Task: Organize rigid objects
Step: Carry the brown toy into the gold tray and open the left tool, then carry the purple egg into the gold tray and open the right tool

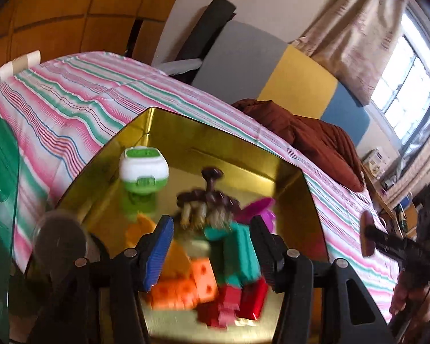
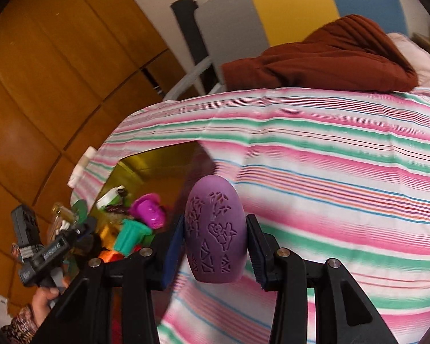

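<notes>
Bed (image 2: 329, 149): covered by a sheet striped pink, green and white; it carries everything below.

Brown blanket (image 2: 324, 57): bunched at the far end of the bed, well apart from the tin.

Tin (image 1: 295, 200): gold, mirror-like inside, with angled corners, lying open on the sheet. In the right wrist view it sits to the left of the right tongs.

Toys in the tin, heaped at the near side:
- White-and-green case (image 1: 144, 164), standing alone toward the far left corner.
- Teal figure (image 1: 238, 246) with a dark brown top, blurred, in the middle of the heap.
- Orange blocks (image 1: 186, 283) with dots, left of the teal figure.
- Red blocks (image 1: 238, 301), nearest the camera.
- Magenta piece (image 1: 262, 209), behind the teal figure.

Purple egg (image 2: 215, 235): carved with line patterns, upright, above the sheet to the right of the tin.

Left tongs (image 1: 212, 246): over the tin, jaws apart, on either side of the teal figure; pads (image 1: 159, 249) not pressing on it.

Right tongs (image 2: 215, 246): clamped on the egg, a pad on each side.

Hand (image 2: 47, 301): grips the left tongs' handle, lower left in the right wrist view.
</notes>
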The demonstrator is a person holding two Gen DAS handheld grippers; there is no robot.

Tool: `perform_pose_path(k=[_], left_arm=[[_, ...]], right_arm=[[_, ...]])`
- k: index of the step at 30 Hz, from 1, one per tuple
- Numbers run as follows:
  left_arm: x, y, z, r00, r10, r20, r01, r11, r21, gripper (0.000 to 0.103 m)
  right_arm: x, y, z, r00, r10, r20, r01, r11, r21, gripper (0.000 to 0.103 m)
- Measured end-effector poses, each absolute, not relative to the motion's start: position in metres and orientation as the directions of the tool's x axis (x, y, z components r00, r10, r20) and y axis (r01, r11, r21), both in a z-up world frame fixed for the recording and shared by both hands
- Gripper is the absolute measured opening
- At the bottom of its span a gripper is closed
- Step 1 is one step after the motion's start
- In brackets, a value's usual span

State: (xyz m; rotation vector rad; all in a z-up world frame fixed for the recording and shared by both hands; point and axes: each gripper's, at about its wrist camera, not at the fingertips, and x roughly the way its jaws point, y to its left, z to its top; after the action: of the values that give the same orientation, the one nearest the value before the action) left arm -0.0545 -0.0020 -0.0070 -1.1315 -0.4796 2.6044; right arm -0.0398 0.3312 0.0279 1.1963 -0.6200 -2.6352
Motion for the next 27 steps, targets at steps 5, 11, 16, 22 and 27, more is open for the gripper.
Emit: perform_pose_path(k=[5,11,16,22,27], left_arm=[[-0.022,0.008,0.0,-0.67,0.389,-0.633,-0.2,-0.915,-0.351,0.056],[0.004,0.02,0.004,-0.657,0.42,-0.626,-0.295,-0.908,-0.298,0.056],[0.018,0.017,0.002,-0.645,0.428,-0.633,-0.322,-0.904,-0.283,0.056],[0.03,0.007,0.001,-0.647,0.413,-0.641,-0.309,-0.911,-0.274,0.056],[0.033,0.001,0.0,-0.652,0.398,-0.646,-0.297,-0.917,-0.265,0.056]], right_arm=[[-0.043,0.298,0.034,-0.643,-0.388,-0.66,0.06,-0.884,0.463,0.043],[-0.049,0.259,0.029,-0.603,-0.441,-0.665,0.105,-0.87,0.482,0.043],[-0.061,0.228,0.027,-0.569,-0.455,-0.685,0.142,-0.875,0.463,0.043],[-0.087,0.205,0.024,-0.56,-0.406,-0.722,0.125,-0.903,0.41,0.043],[-0.111,0.194,0.018,-0.555,-0.234,-0.799,0.036,-0.966,0.257,0.043]])
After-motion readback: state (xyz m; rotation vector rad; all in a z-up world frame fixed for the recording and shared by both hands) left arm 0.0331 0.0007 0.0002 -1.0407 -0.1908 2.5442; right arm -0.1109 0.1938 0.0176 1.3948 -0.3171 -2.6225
